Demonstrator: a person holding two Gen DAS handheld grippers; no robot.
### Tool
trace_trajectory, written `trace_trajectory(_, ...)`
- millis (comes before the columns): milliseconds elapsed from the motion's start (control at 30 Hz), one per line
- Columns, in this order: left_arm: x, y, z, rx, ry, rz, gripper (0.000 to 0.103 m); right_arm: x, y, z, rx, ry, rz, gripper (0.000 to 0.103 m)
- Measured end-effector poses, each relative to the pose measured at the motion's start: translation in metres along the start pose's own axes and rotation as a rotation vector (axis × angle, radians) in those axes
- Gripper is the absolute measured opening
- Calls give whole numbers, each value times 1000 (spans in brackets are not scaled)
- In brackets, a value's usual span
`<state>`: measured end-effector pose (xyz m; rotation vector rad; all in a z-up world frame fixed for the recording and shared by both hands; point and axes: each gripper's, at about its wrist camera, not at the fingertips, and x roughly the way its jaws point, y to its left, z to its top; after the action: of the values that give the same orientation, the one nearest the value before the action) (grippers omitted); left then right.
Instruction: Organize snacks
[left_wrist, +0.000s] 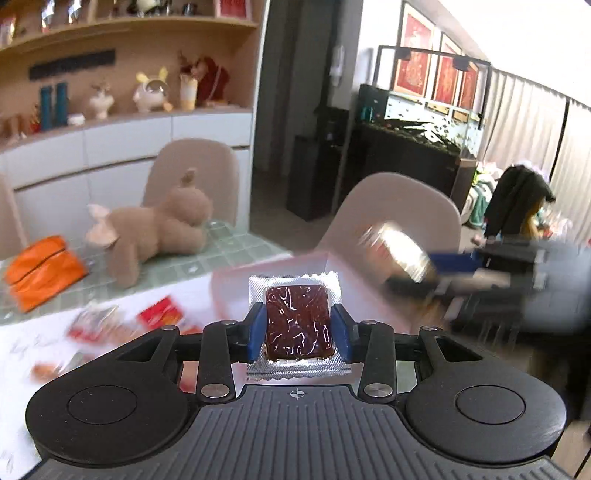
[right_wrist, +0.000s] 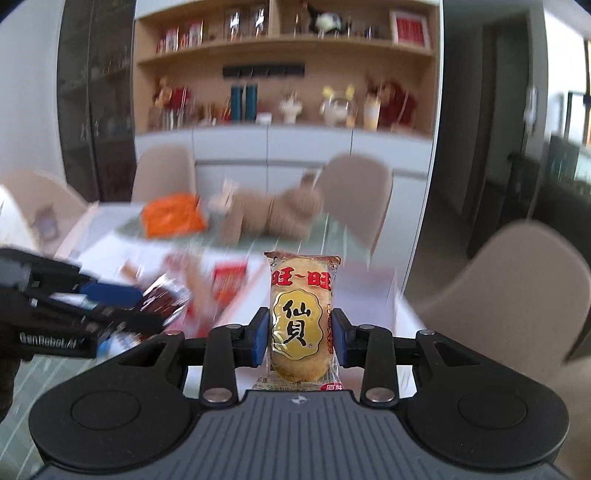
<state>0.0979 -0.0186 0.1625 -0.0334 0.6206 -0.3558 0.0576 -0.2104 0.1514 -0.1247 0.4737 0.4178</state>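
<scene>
The left gripper (left_wrist: 298, 328) is clamped on a clear, foil-edged packet of dark red-brown snack (left_wrist: 297, 325); its 2 blue pads (left_wrist: 257, 329) press the packet's left and right sides and hold it upright, above the table. In the right wrist view this same gripper shows at the left edge, blurred, with the dark packet at its tip and the white lettering "GenRobot.AI" on its black body.

The right gripper (right_wrist: 300, 336) is clamped on a rice cracker packet (right_wrist: 301, 321), also upright between blue pads (right_wrist: 260, 338). The clear wrapper shows a pale yellow cracker. Red characters "旺~旺" run across the top, a yellow oval below carries black "仙貝", and a red patch at the bottom right corner has writing that is cut off. In the left wrist view this gripper is a blur at the right, with a shiny packet at its tip.

Behind both held packets lies a pale pink tray (left_wrist: 288, 269) on the white table (left_wrist: 22, 369). More snack packets (left_wrist: 160, 314) — red and white, too blurred to read — are scattered on the table to the left of the tray. Farther back, on a green checked cloth (left_wrist: 236, 247), lie a brown plush toy (left_wrist: 159, 225) and an orange bag (left_wrist: 40, 271), near beige chairs (left_wrist: 399, 210). The wall shelves (right_wrist: 284, 48) hold figurines and jars; their labels cannot be read.
</scene>
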Motion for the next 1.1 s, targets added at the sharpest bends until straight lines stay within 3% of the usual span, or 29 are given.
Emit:
trace_trajectory(33,16,5,10,-29,38,-24,43,10,-3,12,-1,-10,-3,51)
trace_trajectory(100,46,22,17,-125,88,-74,43,35,-9,29,10,12,-28,62)
trace_trajectory(167,61,35,8,-181,71,-57,41,56,-16,33,27,47,-80,62)
trace_trajectory(333,86,68,-6,-204,65,13,40,71,-24,3,39,121,-66,62)
trace_trajectory(433,95,81,-2,-229,86,-46,41,80,-18,-20,18,176,-62,62)
trace_trajectory(500,101,81,4,-189,66,9,42,81,-12,-30,2,192,-53,62)
trace_trajectory(600,124,97,5,-202,88,181,40,82,-3,-39,30,216,16,62)
trace_trajectory(700,150,119,-8,-244,145,184,40,82,10,-51,51,256,96,62)
trace_trajectory(867,181,123,-33,-94,286,213,36,99,34,-70,-6,326,134,62)
trace_trajectory(933,172,121,-40,-15,280,218,33,109,38,-70,-11,323,130,62)
trace_trajectory(1100,132,132,-63,7,290,220,22,136,35,-58,66,312,177,62)
